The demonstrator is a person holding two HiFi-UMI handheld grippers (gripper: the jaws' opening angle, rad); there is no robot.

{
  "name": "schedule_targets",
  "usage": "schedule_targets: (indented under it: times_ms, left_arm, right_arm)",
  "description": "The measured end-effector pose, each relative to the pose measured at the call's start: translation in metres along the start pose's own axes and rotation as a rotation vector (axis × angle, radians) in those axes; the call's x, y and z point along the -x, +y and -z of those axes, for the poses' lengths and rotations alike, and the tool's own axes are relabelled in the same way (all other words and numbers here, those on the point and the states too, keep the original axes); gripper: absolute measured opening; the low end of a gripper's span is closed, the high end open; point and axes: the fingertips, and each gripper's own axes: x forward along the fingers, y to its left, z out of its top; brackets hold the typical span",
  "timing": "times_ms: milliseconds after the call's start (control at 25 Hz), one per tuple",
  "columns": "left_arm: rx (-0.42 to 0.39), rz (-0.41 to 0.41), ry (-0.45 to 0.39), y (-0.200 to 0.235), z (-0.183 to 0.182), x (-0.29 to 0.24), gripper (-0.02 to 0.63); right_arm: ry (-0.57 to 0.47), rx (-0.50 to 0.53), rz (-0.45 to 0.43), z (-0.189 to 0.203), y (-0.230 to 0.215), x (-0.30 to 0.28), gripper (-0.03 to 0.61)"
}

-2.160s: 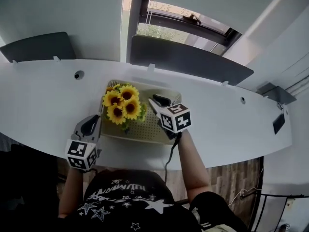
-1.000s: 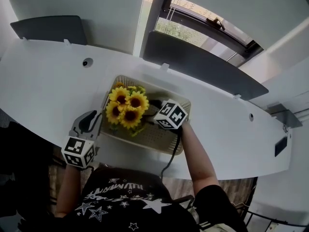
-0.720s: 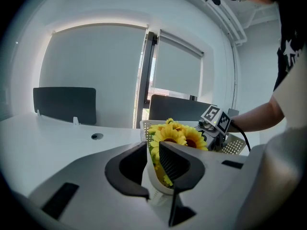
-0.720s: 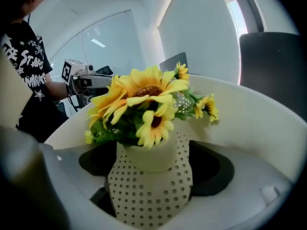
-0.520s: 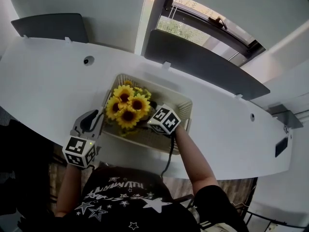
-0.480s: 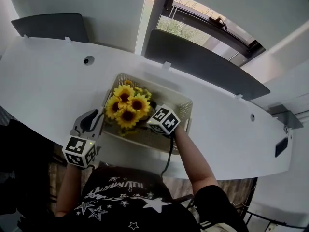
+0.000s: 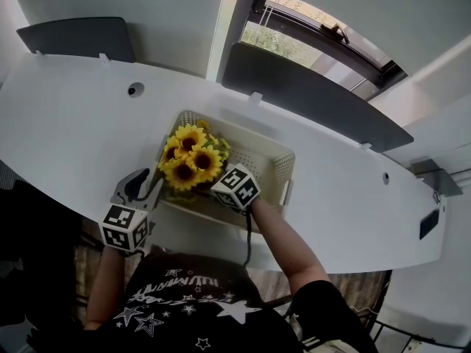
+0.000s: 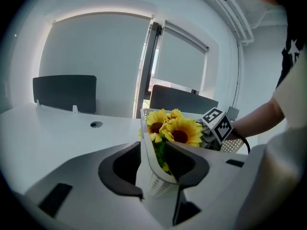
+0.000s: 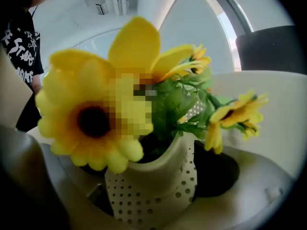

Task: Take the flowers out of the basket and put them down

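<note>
One white counter [image 7: 66, 131] below a window [image 7: 294, 46] carries two grey panels [image 7: 309, 87] at its far edge, one basket [image 7: 276, 171] at its near edge and one sunflower bunch [image 7: 190, 157] inside. With jaws just opening, the left gripper [image 8: 156, 162] loosely straddles the basket's corner; the right gripper [image 9: 153, 176] gapes round wall and stems.

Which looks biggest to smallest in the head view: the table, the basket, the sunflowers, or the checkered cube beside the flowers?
1. table
2. basket
3. sunflowers
4. marker cube

The last two are close. The cube sits higher, nearer the camera, so it may look bigger than it really is.
</note>
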Motion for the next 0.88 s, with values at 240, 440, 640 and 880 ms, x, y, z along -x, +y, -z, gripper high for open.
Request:
schedule_targets:
  times_ms: [240,440,640,880]
  left_arm:
    - [0.034,0.001,0.0,0.0,0.002,-0.004,0.143]
    - [0.092,0.001,-0.016,0.0,0.003,-0.004,0.107]
    - [0.146,-0.007,-0.032,0.002,0.003,-0.004,0.087]
    - [0.144,-0.045,-0.037,0.002,0.001,-0.003,0.08]
  right_arm:
    - [-0.032,-0.064,0.016,0.001,0.001,-0.008,0.499]
    - [-0.061,-0.035,0.04,-0.013,0.005,-0.015,0.505]
    - [-0.073,-0.031,0.044,-0.011,0.006,-0.022,0.531]
    - [-0.043,-0.015,0.038,-0.013,0.003,-0.022,0.541]
